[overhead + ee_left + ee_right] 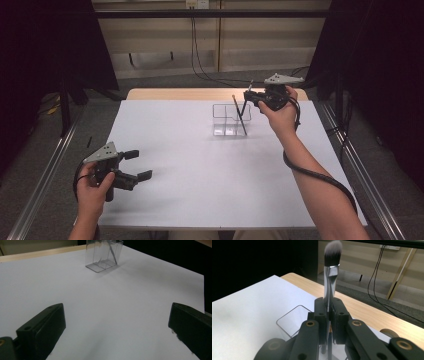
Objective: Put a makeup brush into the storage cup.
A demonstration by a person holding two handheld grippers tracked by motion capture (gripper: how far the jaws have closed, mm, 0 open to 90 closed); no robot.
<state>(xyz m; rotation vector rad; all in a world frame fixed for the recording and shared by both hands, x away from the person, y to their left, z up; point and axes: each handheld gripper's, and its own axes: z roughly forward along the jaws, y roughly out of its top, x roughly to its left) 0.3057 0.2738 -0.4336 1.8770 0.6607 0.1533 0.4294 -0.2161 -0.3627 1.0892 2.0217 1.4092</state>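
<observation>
Lowering a grey-bristled, silver-handled makeup brush (331, 277) into the clear plastic divided organiser (231, 120).
Right gripper (261, 97) fingers clamp the handle at upper right; left gripper (134, 164) fingers gape, idle. Next, I judge: release.

Probably a lab recording booth: black curtains (45, 45), metal frame rails (42, 175), loose cables (200, 60), white-covered table (200, 175).

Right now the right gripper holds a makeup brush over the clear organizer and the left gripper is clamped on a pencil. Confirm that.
Not quite. The left gripper is open and holds nothing, as the left gripper view shows. The right gripper does hold the makeup brush over the clear organizer.
</observation>
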